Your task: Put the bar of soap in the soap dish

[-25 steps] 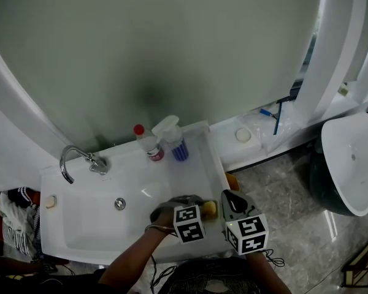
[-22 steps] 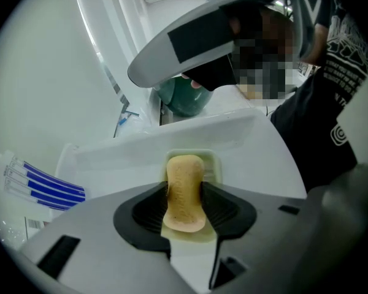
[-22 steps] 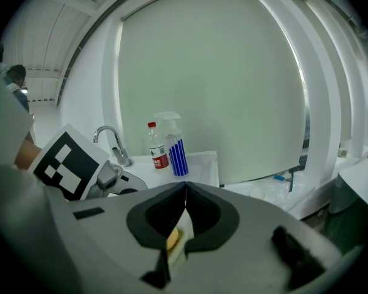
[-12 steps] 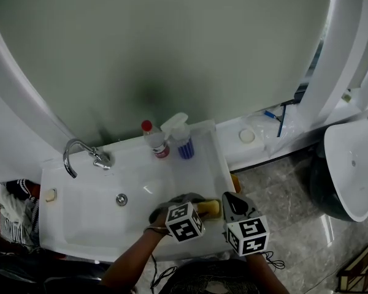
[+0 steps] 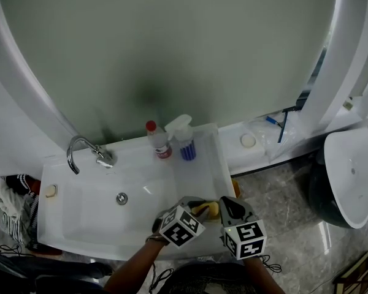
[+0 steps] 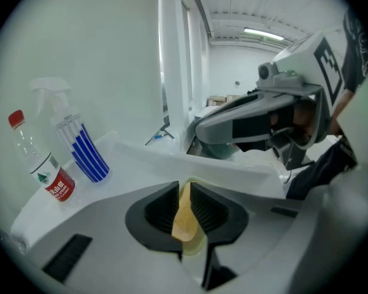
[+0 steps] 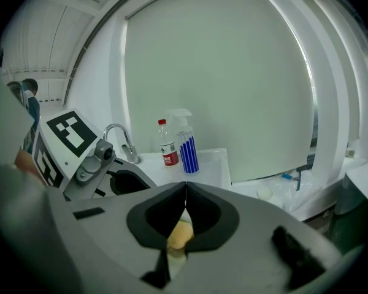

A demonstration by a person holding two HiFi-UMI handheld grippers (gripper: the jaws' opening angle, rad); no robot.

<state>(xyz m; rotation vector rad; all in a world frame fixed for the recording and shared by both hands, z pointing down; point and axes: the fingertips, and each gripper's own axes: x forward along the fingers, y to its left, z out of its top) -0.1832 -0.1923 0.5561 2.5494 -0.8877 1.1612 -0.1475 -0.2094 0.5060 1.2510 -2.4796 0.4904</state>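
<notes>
Fingers of the left gripper (image 6: 184, 195) have just been closing and now pinch the bar of soap (image 5: 207, 210) on edge, its flat faces against the pads. The right gripper (image 7: 185, 192), just to the right, has its fingers almost together on the bar's other end. The long axis therefore runs left to right between them, above the near right corner of the sink (image 5: 80, 222). No soap dish can be told for certain. There is open room over the basin to the left, and the spray bottle (image 5: 185, 143) stands at the far rim.
</notes>
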